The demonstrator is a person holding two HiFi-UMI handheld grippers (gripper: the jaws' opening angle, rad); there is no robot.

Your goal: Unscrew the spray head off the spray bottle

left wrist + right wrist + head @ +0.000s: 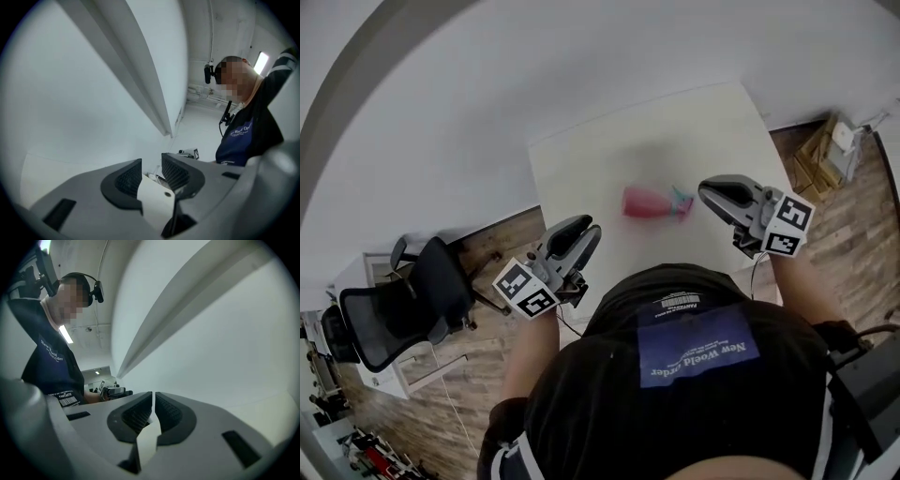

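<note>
A pink spray bottle lies on its side on the white table, its teal spray head pointing right; it looks blurred. My left gripper hovers to the bottle's left near the table's front edge, its jaws a little apart with nothing between them. To the right of the spray head is my right gripper, shut and empty. Neither gripper touches the bottle. Both gripper views tilt up at the wall and ceiling, so the bottle is hidden in them.
A black office chair stands on the wooden floor at the left. Cardboard boxes sit past the table's right edge. The white wall runs behind the table. The person's torso fills the bottom of the head view.
</note>
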